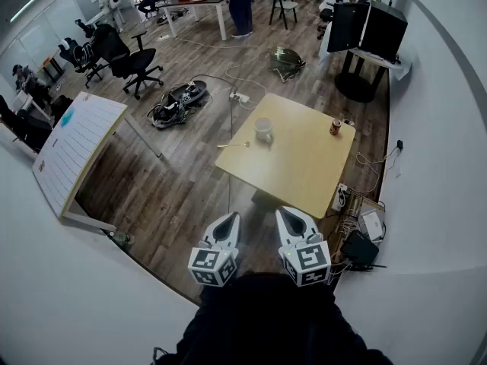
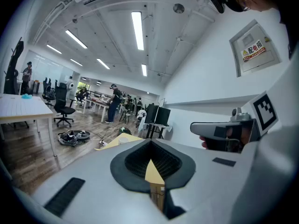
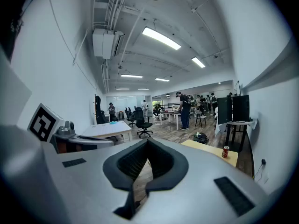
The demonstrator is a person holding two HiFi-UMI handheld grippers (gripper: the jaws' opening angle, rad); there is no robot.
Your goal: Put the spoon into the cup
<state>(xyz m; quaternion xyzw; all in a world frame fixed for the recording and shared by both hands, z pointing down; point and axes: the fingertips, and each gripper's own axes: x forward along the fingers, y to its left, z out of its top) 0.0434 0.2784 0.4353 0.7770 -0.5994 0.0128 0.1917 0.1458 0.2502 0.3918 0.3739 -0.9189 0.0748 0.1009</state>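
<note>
Spoon [image 1: 234,145] at table [image 1: 304,181] edge beside cup [image 1: 263,129]; left gripper [image 1: 227,220], right gripper [image 1: 293,215] short of table, jaws together, empty.

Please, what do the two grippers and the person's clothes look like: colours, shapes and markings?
Both the left gripper and the right gripper have pale grey tapering bodies with black ribbed pads. Each carries a cube with black-and-white square markers. The person's clothing is black.

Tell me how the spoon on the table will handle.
The spoon looks thin, so probably light and stiff. Lying flat, it may skid when pinched. One end seems past the table edge; a nudge might drop it.
</note>
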